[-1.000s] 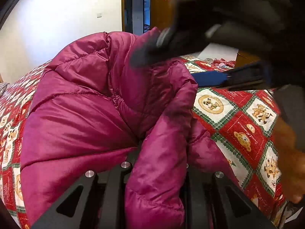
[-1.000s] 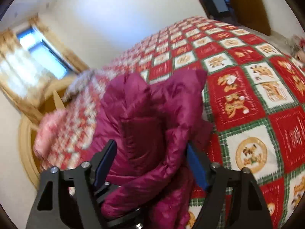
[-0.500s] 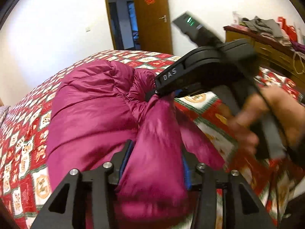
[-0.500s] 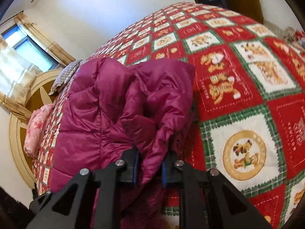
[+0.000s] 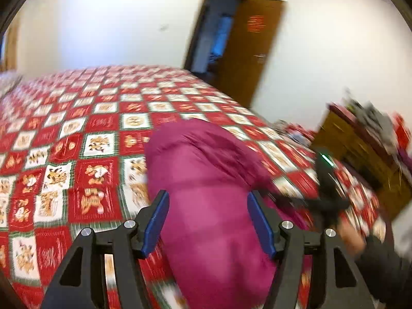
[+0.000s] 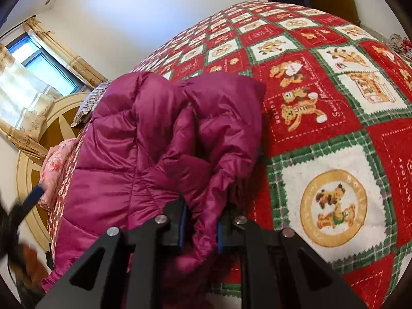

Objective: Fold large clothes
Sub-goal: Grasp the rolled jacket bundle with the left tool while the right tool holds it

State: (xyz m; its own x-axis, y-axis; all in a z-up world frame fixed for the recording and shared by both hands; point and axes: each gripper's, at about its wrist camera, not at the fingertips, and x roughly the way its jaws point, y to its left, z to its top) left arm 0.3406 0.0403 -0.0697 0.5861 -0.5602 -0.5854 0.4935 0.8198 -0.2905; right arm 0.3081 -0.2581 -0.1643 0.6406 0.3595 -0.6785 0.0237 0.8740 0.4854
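Note:
A magenta puffer jacket point(image 5: 200, 159) lies bunched on a red, white and green patchwork bedspread point(image 5: 77, 134). My left gripper point(image 5: 208, 195) hovers over the jacket's near end. Its jaws are opening, and its blue pads point(image 5: 157, 216) stand either side of the fabric without pressing on it. In the right wrist view, my right gripper point(image 6: 203, 206) is shut on a raised fold of the jacket point(image 6: 134, 139) near its right edge. The right gripper also shows blurred in the left wrist view point(image 5: 327, 193), held by a hand point(image 5: 350, 237).
The bedspread point(image 6: 334, 103) stretches far to the right and behind the jacket. A headboard point(image 6: 33, 154), a striped pillow point(image 6: 87, 108) and a pink cloth point(image 6: 54, 162) lie at the far left. An open brown door point(image 5: 247, 49) and a cluttered wooden dresser point(image 5: 360, 149) stand beyond the bed.
The left gripper released the jacket fold it was pinching, opened, and pulled up and back. The right gripper closed on a jacket fold and sank a little.

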